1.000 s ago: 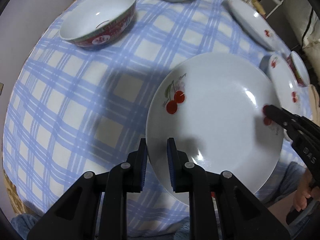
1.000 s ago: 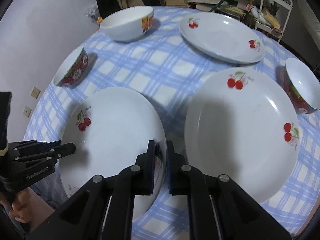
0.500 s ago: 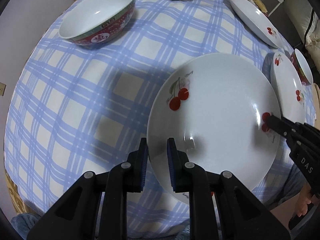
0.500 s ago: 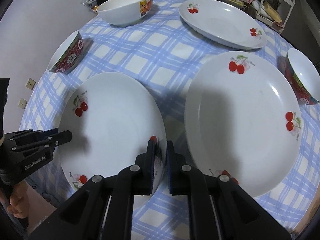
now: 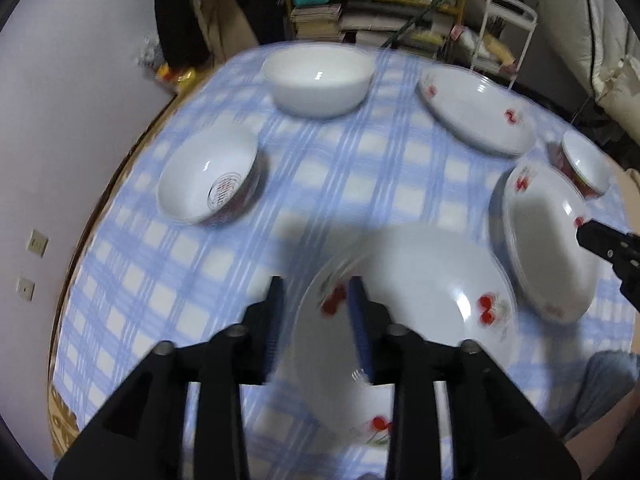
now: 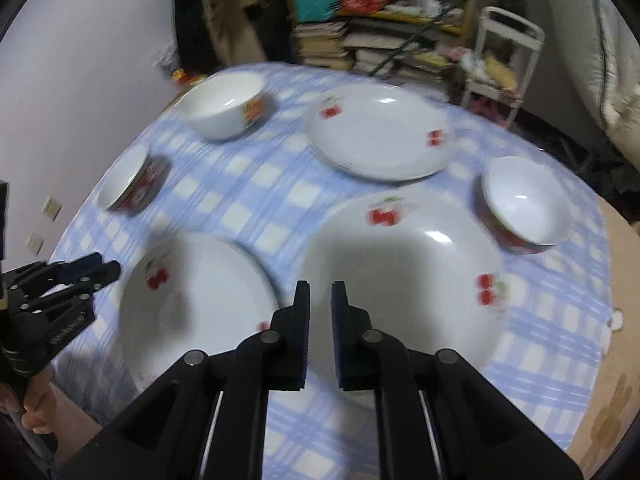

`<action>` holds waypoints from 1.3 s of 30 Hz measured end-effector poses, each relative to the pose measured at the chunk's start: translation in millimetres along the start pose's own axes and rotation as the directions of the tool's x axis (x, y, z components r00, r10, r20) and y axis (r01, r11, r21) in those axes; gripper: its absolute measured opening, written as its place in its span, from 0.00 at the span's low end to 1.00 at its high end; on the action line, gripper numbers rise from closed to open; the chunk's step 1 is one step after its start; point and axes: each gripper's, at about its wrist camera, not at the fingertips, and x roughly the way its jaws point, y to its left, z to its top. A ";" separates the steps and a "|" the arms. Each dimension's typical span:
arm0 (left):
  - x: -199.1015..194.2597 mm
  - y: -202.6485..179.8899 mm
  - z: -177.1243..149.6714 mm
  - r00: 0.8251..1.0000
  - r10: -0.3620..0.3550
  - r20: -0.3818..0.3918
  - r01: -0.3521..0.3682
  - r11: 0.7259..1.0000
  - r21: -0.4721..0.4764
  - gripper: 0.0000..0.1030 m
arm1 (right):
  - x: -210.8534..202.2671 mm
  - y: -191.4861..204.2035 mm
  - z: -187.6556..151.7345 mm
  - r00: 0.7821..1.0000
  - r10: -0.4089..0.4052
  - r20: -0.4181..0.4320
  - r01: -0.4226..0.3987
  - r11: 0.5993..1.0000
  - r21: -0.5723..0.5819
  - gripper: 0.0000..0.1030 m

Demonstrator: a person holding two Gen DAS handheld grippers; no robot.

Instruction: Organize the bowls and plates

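While the left gripper (image 5: 316, 320) has just been opening, its jaws stand apart over the near cherry plate's (image 5: 432, 280) rim without pressing it. The right gripper (image 6: 320, 316) is closed, empty, above the gap between that plate and the second plate (image 6: 404, 276). Blue-checked tablecloth (image 5: 360, 168) lies bare mid-table.

Both claws, left claw (image 5: 316, 312) and right claw (image 6: 320, 316), are matte black with blue pads and silver pivot pins.

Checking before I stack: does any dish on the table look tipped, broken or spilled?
Nothing stands out. The three cherry plates lie flat, and the bowls sit upright and empty on the checked cloth.
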 end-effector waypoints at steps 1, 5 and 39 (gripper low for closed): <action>-3.9 -4.8 8.1 1.000 -0.002 0.023 0.002 1.000 0.006 0.50 | -3.5 -9.0 2.2 1.000 -0.014 0.006 0.014 1.000 0.020 0.12; -1.8 -19.3 25.1 0.999 -0.024 0.024 0.023 0.999 0.039 0.60 | -14.5 -30.9 8.5 0.999 -0.046 0.021 0.046 0.999 0.011 0.47; 94.0 -158.3 55.5 0.952 -0.187 -0.240 0.242 0.945 0.222 0.34 | 60.0 -145.2 -1.9 0.969 -0.055 -0.241 0.100 0.979 0.178 0.63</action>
